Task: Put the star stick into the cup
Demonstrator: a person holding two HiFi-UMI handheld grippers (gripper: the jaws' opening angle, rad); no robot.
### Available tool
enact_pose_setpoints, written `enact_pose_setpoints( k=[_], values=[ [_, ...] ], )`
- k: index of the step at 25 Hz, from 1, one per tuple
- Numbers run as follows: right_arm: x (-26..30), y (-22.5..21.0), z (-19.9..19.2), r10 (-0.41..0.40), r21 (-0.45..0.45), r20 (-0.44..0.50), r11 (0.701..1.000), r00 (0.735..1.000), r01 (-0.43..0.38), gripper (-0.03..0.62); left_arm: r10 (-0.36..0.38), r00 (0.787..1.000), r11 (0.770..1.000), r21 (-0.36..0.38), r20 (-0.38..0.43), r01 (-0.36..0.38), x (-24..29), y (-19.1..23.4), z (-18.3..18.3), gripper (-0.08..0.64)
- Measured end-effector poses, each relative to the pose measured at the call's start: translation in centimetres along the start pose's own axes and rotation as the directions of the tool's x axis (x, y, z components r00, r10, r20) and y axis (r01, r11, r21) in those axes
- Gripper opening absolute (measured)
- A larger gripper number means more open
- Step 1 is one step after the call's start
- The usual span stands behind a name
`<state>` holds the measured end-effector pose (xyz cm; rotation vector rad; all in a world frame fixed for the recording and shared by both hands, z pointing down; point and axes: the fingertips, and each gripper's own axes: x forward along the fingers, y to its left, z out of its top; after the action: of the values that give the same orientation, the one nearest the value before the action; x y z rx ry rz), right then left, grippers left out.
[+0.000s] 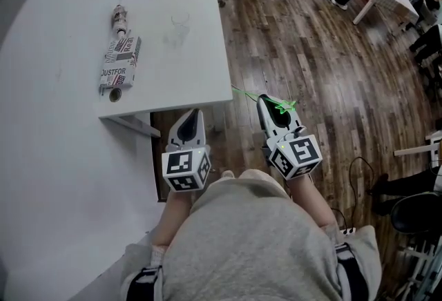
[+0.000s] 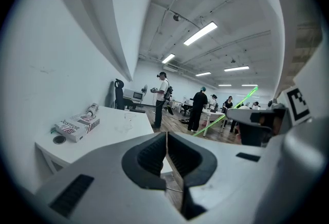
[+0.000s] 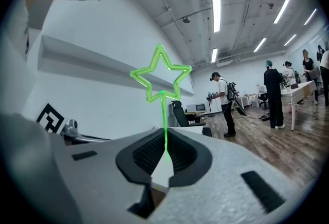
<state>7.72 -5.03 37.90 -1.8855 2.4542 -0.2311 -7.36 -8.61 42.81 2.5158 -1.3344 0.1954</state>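
Note:
A thin green star stick (image 1: 285, 106) is pinched in my right gripper (image 1: 266, 101), which is shut on it. In the right gripper view the star (image 3: 161, 76) stands upright above the jaws on its stem (image 3: 165, 130). The stick's tail (image 1: 238, 90) pokes out left, over the floor near the table's front right corner. The clear cup (image 1: 179, 18) stands upright on the white table (image 1: 207, 79), far ahead of both grippers; it shows faintly as the cup (image 2: 127, 117) in the left gripper view. My left gripper (image 1: 195, 114) is shut and empty, just off the table's front edge.
A printed box (image 1: 119, 61) and a lying bottle (image 1: 121, 16) sit along the table's left side, with a small dark disc (image 1: 114, 94) at the front corner. A white wall runs on the left. Several people (image 2: 197, 110) and tables stand on the wooden floor (image 1: 311, 51) beyond.

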Motion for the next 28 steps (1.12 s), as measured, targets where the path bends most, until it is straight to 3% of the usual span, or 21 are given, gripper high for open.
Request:
enact_pose_setpoints(
  k=[12,28],
  values=[
    [4.3,-2.6,0.4,0.016,0.012,0.002,1.0,1.0,-0.016,0.009,0.024,0.999,1.0,-0.016,-0.023,-0.025,3.8,1.6,-0.1,0.009],
    [19.2,-8.4,3.4,0.148,-0.013,0.006,0.989,0.989,-0.148,0.009,0.123,0.992,0.992,-0.015,-0.007,-0.124,16.0,6.5,4.9,0.01]
  ],
)
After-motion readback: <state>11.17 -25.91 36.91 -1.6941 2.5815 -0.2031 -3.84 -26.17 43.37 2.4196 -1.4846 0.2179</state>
